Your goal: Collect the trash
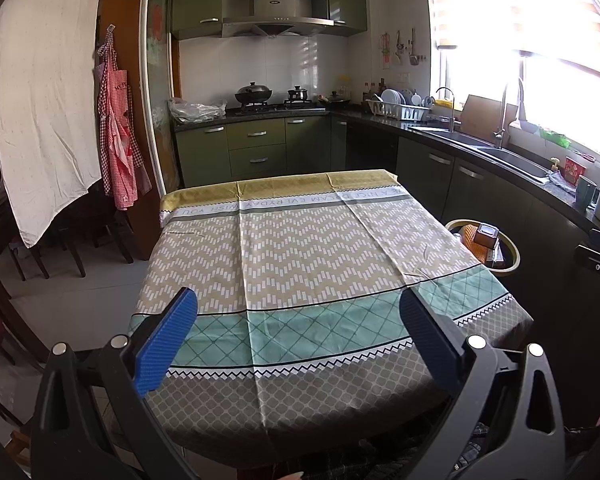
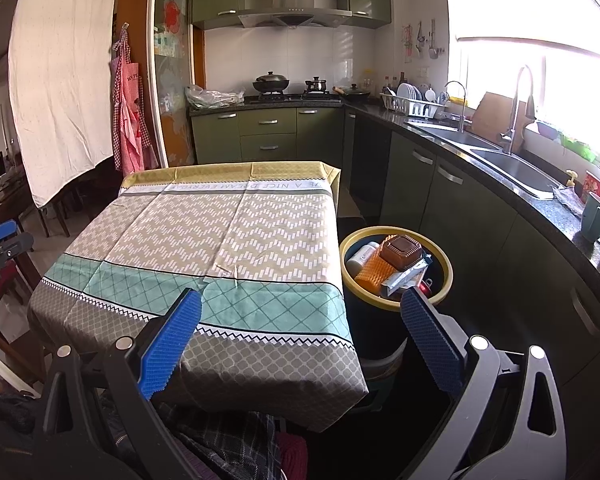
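A dark bin with a yellow rim (image 2: pixel 396 232) stands on the floor right of the table. It holds several pieces of trash: a brown box (image 2: pixel 401 253), an orange ribbed cup (image 2: pixel 374 272), a white container (image 2: pixel 362 256) and a silver packet (image 2: pixel 404 278). In the left wrist view the bin (image 1: pixel 512 256) peeks from behind the table's right edge. My left gripper (image 1: pixel 298 304) hovers open over the near edge of the patterned tablecloth (image 1: pixel 300 248). My right gripper (image 2: pixel 300 304) is open too, above the table's near right corner, with nothing between its fingers.
Green kitchen cabinets and a dark counter with a sink (image 2: pixel 512 164) run along the right. A stove with pots (image 1: pixel 256 96) is at the back. A white sheet (image 1: pixel 44 100) and a red apron (image 1: pixel 118 136) hang at the left, with chairs (image 1: pixel 76 240) below.
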A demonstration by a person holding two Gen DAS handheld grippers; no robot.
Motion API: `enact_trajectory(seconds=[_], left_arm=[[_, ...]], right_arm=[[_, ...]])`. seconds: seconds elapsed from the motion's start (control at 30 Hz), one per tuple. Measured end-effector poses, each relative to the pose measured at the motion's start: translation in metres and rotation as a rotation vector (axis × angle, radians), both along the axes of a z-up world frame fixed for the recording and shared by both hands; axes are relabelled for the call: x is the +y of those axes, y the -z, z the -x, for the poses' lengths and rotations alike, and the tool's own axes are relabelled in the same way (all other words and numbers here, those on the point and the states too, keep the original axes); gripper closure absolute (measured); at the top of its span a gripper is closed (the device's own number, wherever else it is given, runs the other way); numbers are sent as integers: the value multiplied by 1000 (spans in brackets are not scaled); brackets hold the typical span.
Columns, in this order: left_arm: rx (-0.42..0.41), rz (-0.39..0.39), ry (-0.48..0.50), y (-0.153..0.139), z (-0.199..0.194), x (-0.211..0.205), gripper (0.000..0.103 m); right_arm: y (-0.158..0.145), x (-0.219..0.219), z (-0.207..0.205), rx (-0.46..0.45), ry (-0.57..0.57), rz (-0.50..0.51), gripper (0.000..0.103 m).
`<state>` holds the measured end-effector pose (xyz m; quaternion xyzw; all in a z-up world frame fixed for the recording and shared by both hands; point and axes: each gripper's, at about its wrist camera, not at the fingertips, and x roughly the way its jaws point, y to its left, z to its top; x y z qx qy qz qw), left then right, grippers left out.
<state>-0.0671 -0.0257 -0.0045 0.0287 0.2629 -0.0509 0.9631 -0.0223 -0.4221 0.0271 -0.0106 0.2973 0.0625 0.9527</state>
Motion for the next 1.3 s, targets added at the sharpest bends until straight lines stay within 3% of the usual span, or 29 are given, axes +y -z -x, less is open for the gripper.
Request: enact_trajectory(seconds=[1.13, 1.3], left_arm=[[10, 1, 5, 4, -1, 2, 7], [11, 49, 18, 2, -3, 7, 7]], right_arm=[[5, 5, -5, 16, 0, 7, 5], [6, 6, -7, 22, 0, 7, 5]])
